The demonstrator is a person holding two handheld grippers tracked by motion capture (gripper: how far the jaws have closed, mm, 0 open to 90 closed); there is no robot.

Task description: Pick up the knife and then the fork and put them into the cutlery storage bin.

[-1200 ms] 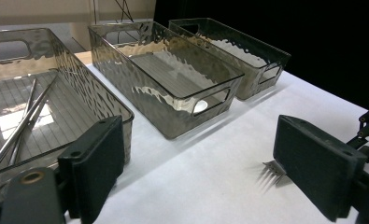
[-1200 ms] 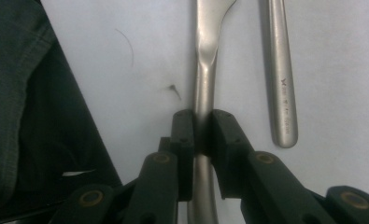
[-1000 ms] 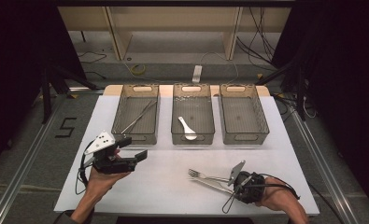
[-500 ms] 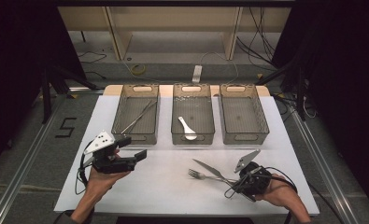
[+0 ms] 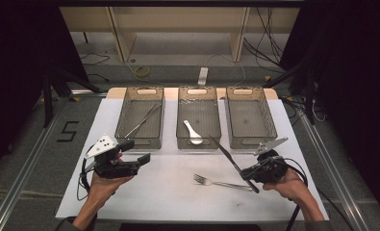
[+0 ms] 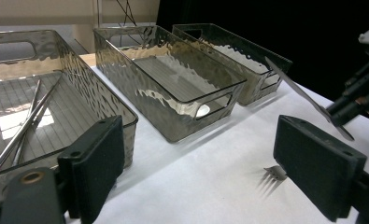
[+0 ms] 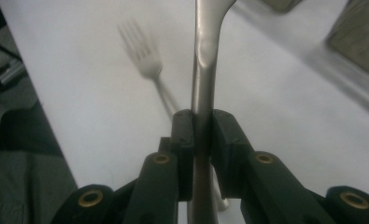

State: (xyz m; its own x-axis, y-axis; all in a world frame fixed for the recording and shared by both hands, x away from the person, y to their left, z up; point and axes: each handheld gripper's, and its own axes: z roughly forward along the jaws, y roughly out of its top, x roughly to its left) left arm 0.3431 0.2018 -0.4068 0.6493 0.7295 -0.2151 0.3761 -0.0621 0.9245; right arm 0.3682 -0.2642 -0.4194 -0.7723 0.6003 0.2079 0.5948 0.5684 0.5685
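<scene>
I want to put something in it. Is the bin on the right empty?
Empty. The right bin shows a bare ribbed floor; the spoon lies in the middle bin.

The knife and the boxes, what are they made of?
The knife looks like shiny metal, probably steel: it is silvery and glints, as in the right gripper view. The boxes look like smoky clear plastic: you can see through their rippled walls.

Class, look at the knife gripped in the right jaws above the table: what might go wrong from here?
1. The right gripper pinches the knife near one end, so the long blade may swivel or slip.
2. Its raised tip points at the middle bin and might strike the rim.
3. Lowered, it may knock the fork.
</scene>
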